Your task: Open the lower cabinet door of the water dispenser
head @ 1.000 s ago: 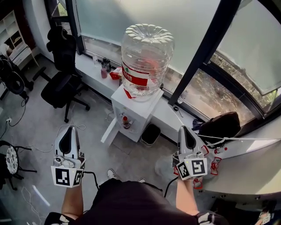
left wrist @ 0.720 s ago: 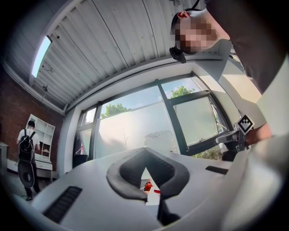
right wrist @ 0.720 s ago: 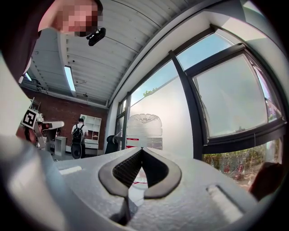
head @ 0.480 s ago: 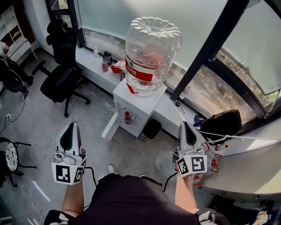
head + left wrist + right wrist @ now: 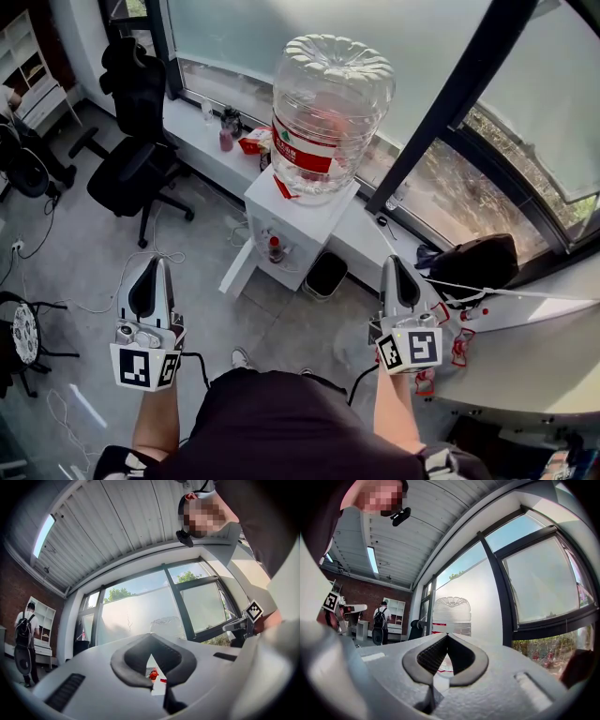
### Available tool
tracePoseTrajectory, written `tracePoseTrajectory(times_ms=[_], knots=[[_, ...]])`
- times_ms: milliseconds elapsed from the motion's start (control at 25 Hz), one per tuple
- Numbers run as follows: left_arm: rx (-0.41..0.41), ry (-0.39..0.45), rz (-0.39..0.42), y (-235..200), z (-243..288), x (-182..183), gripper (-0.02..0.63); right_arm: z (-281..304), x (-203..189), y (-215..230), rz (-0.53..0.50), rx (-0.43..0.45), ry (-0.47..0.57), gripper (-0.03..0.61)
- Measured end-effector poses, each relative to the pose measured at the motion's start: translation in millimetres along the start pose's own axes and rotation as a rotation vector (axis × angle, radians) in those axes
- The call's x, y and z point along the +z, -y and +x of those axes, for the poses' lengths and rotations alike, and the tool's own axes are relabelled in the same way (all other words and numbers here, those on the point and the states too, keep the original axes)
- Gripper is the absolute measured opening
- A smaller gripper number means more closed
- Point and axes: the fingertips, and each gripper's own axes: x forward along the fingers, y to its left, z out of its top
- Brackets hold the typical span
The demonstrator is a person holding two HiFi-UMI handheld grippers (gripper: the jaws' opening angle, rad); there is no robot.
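The white water dispenser (image 5: 298, 217) stands by the window with a big clear bottle (image 5: 330, 108) upside down on top. A white panel (image 5: 238, 270) juts out to the left from its lower front, like a door swung open. A small red part (image 5: 274, 247) shows on the front. Both grippers hang well short of the dispenser, over the floor. My left gripper (image 5: 153, 262) is shut and empty, its tips meeting in the left gripper view (image 5: 150, 636). My right gripper (image 5: 392, 261) is also shut with nothing held (image 5: 447, 634); the bottle (image 5: 451, 616) shows beyond its jaws.
A black office chair (image 5: 131, 178) stands at the left. A small black bin (image 5: 325, 277) sits right of the dispenser. A black bag (image 5: 473, 265) lies on the curved desk (image 5: 525, 366) at right. Cables trail on the floor. A person with a backpack (image 5: 24, 634) stands far off.
The head view has shifted slightly, so the dispenser sits a little further right. The right gripper has edged a bit. Both grippers stay shut and empty.
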Motion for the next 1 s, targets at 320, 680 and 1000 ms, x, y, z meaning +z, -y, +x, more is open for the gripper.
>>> tracePoseTrajectory(times_ms=[320, 680, 1000], knots=[[0.003, -0.009, -0.007, -4.6, -0.6, -4.3, 0.006, 5.9, -4.0, -8.9, -0.029, 0.024, -0.019, 0.005], [0.009, -0.014, -0.015, -7.0, -1.7, -7.8, 0.008, 11.3, -3.1, -13.3, -0.039, 0.040, -0.022, 0.005], [0.018, -0.013, -0.015, -8.2, -2.6, -7.9, 0.008, 13.6, -6.5, -15.9, -0.049, 0.050, -0.032, 0.005]])
